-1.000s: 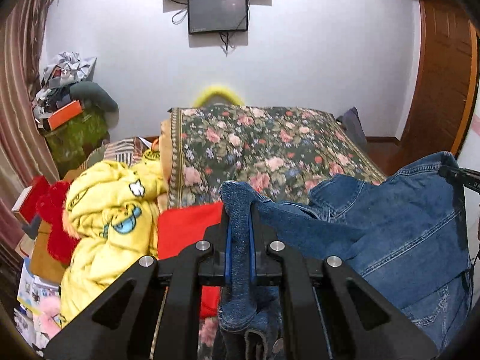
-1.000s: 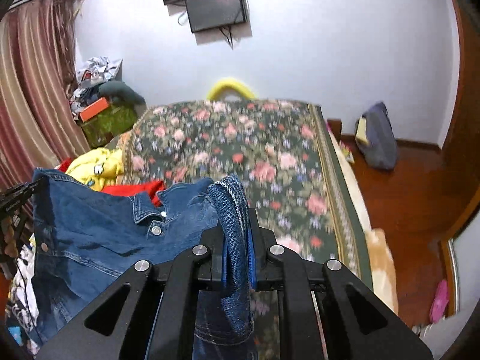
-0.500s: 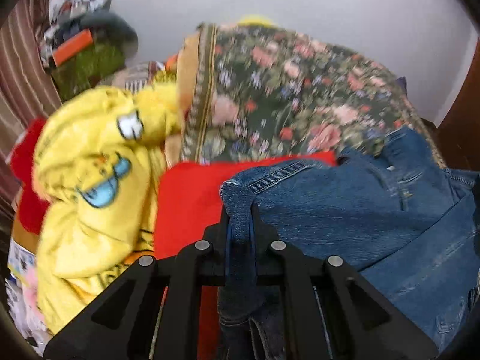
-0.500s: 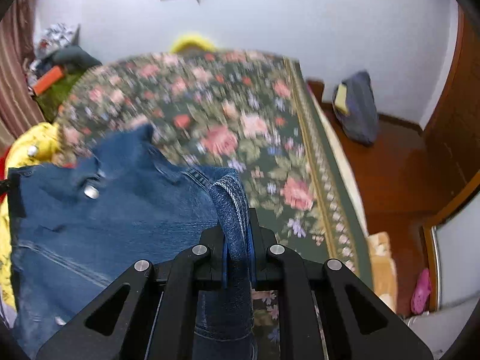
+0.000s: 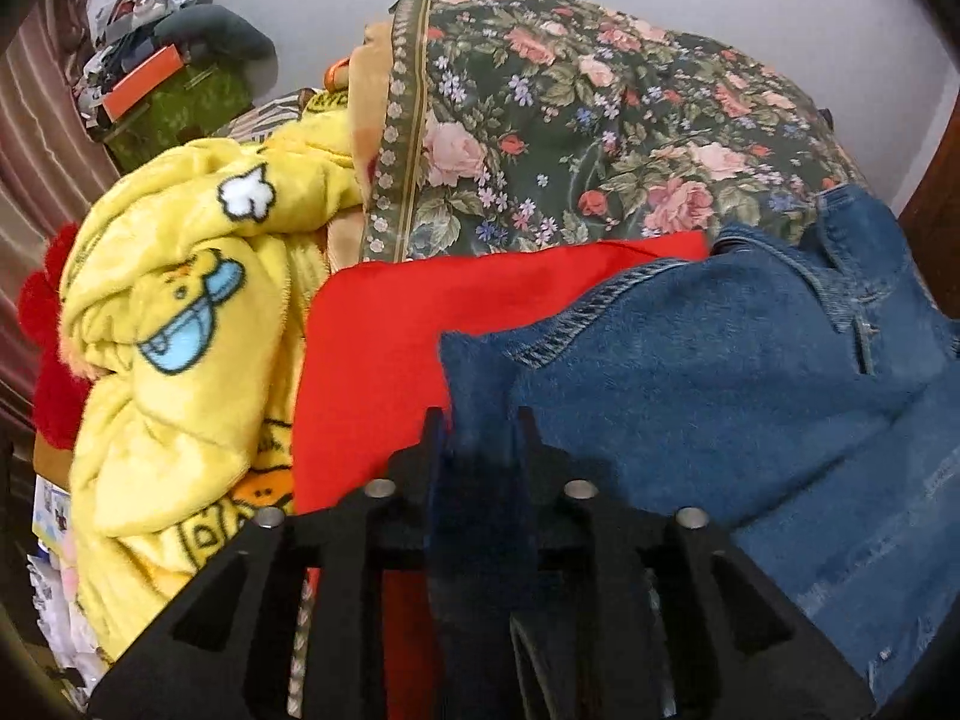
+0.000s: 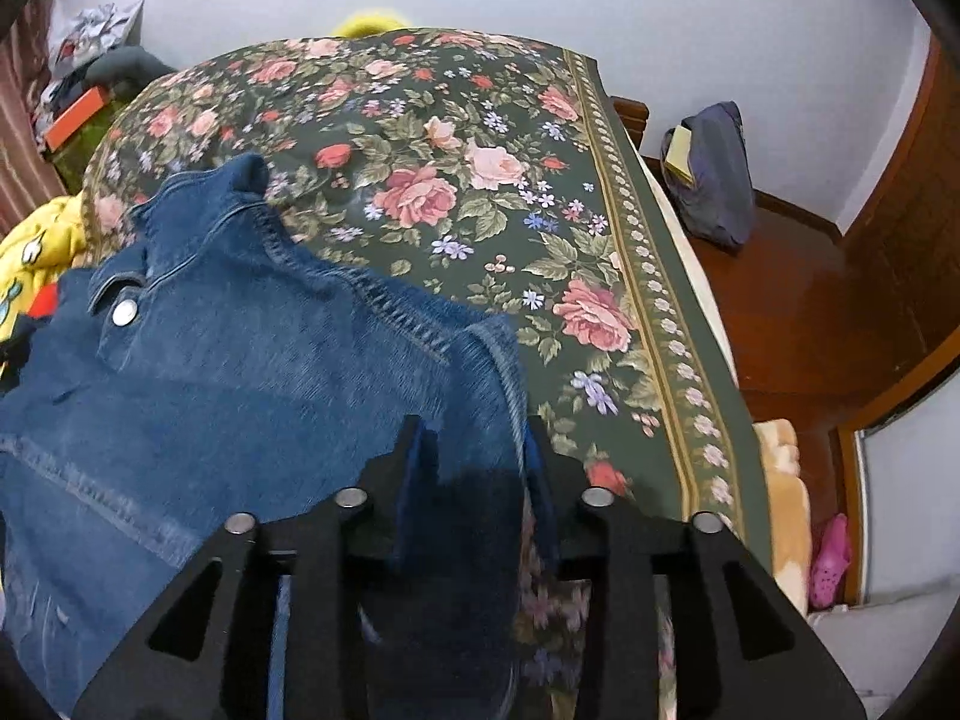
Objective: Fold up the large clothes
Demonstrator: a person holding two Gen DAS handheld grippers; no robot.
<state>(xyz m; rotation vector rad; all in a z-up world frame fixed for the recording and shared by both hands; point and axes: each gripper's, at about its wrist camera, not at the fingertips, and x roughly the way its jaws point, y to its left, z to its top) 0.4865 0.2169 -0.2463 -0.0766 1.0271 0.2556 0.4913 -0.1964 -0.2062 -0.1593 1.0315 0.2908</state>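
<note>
Right wrist | both claws opening, denim jacket point(image 6: 252, 372) edge between | bedspread point(image 6: 600, 240) right bare

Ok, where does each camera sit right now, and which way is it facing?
Left wrist: on the left tongs, angled down over the denim jacket toward the red cloth, yellow blanket and floral bedspread; only its black fingers show, jaws opening with denim between them.
Right wrist: on the right tongs, angled down across the denim jacket and floral bedspread toward the wooden floor; only its fingers show, jaws opening with denim between them.
Shared: jacket, bedspread, yellow blanket, white wall.
</note>
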